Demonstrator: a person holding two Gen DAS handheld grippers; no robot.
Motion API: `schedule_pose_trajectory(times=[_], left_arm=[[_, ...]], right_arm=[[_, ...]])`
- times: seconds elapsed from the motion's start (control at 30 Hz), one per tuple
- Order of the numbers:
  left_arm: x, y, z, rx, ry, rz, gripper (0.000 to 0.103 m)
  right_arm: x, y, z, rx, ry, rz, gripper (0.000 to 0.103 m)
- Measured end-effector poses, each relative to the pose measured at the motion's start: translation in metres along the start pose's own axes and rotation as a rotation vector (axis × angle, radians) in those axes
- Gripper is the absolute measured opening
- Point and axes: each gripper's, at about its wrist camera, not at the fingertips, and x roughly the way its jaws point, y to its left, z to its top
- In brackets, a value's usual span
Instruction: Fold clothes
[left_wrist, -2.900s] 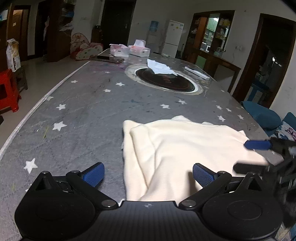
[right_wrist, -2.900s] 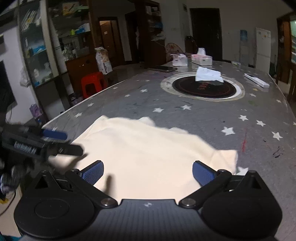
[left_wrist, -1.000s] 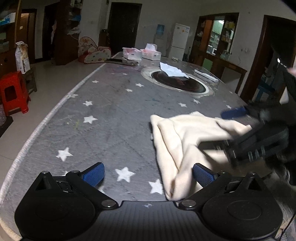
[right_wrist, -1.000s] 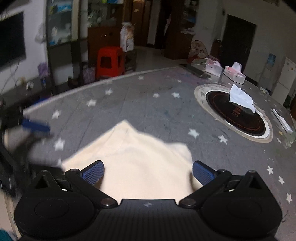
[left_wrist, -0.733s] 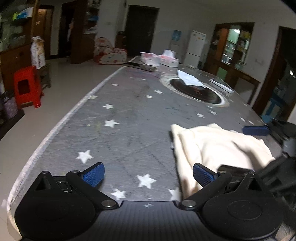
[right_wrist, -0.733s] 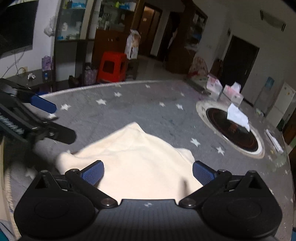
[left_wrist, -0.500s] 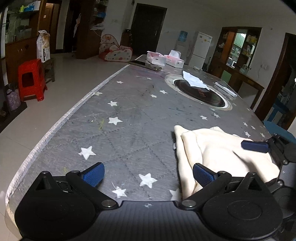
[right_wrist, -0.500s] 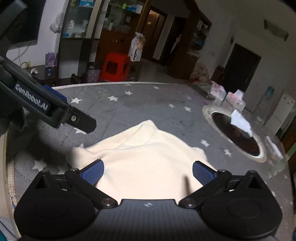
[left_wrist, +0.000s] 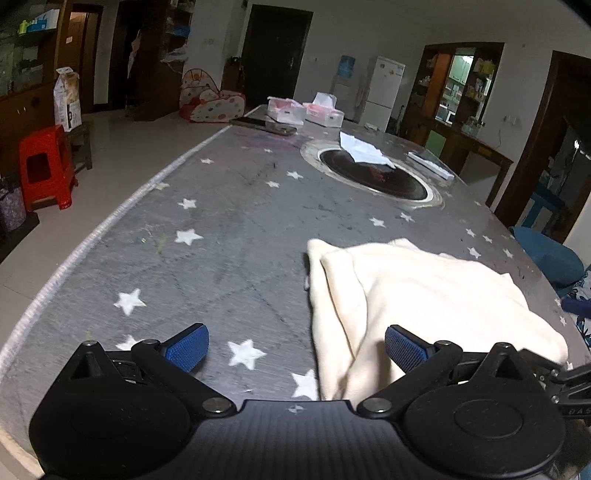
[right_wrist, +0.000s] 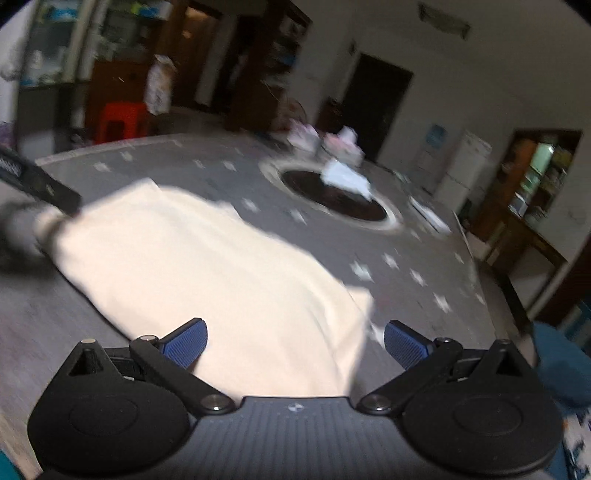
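Now we've got both grippers over the near edge of the star-print table (left_wrist: 221, 229), w/ the cream garment (left_wrist: 417, 291) lying folded near the table's near right corner. Our left gripper (left_wrist: 297, 343) has its jaws spread wide, empty; its right pad (left_wrist: 404, 349) sits over the garment's left folded edge, the left pad over bare tabletop, prob. lining up to pinch that edge for the next fold. Our right gripper (right_wrist: 295, 343) is also wide open, holding nothing, and hovers over the garment's near hem (right_wrist: 280, 369); that view is motion-blurred, so we can't say if it touches cloth.

Farther back, the table's middle has a round inset hotplate (left_wrist: 373, 177) w/ a white paper (left_wrist: 362, 153) on it, plus tissue boxes (left_wrist: 306, 109) at the far end. All are well apart from the garment; nothing's in the way. A red stool (left_wrist: 46, 166) stands on the floor off the left edge.
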Motion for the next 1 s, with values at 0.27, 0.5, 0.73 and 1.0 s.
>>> schedule_pose_trajectory(times=[0.27,0.5,0.73,1.0], left_arm=[[0.004,-0.004,-0.003,0.017,0.013,0.030,0.103],[0.009,-0.009,-0.005,0.044,0.030,0.046,0.103],[0.011,-0.009,-0.004,0.040,0.041,0.054,0.103],[0.009,-0.009,-0.002,0.051,0.040,0.059,0.103]], right_arm=[[-0.020,-0.027,-0.008,0.066,-0.065,-0.037,0.103],[-0.002,-0.042,-0.025,0.088,0.010,-0.095,0.103],[-0.012,-0.058,-0.012,0.136,-0.039,-0.106,0.103],[0.007,-0.061,-0.018,0.110,0.037,-0.109,0.103]])
